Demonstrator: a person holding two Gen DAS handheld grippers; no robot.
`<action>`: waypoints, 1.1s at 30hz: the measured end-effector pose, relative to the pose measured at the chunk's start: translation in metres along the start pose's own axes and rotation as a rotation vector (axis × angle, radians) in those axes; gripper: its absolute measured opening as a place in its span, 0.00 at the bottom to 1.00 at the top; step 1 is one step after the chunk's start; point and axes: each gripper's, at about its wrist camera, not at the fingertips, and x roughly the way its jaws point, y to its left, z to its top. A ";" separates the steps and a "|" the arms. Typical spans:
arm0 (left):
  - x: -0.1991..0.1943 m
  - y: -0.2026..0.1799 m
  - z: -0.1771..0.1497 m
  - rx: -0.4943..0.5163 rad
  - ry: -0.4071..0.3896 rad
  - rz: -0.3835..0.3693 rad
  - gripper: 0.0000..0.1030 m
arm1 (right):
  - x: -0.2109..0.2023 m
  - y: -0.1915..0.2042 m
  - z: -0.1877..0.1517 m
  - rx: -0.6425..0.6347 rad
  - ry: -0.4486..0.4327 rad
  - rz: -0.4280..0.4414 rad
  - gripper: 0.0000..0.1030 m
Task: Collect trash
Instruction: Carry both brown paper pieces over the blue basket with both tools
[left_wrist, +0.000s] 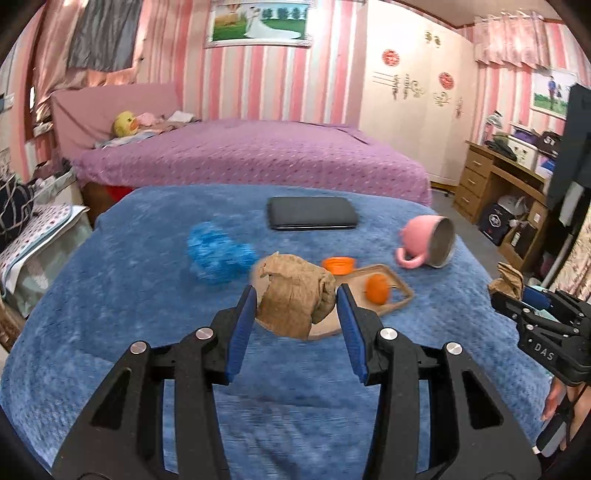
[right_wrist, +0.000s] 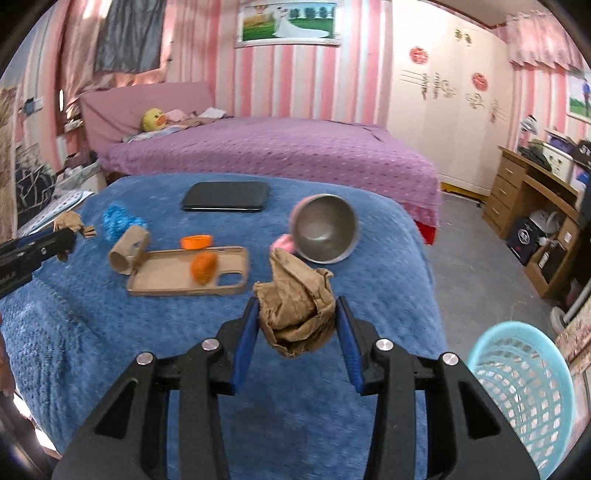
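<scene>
Blue blanket (left_wrist: 110, 295) foreground; purple bed (left_wrist: 258, 155) behind.

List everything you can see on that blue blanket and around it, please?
crumpled paper wad: two, brown, one in each hand-held gripper
cardboard tube: one, brown, lying at the phone case's left end
phone case: one, tan, mid-blanket
orange bits: two, one in the case, one just behind it
blue wad: one, behind the tube
dark flat case: one, far side of blanket
cup: one, pink, tipped over
basket: one, light blue, on the floor at right
left hand-held gripper: black, blue pads
right hand-held gripper: same
</scene>
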 end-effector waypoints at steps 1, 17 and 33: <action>0.001 -0.008 -0.001 0.008 -0.001 -0.004 0.42 | 0.000 -0.006 -0.003 0.008 0.001 -0.005 0.40; 0.014 -0.077 -0.008 0.062 0.015 -0.053 0.42 | -0.016 -0.075 -0.018 0.063 -0.009 -0.076 0.40; 0.022 -0.135 -0.021 0.112 0.014 -0.084 0.42 | -0.032 -0.150 -0.039 0.153 0.000 -0.167 0.40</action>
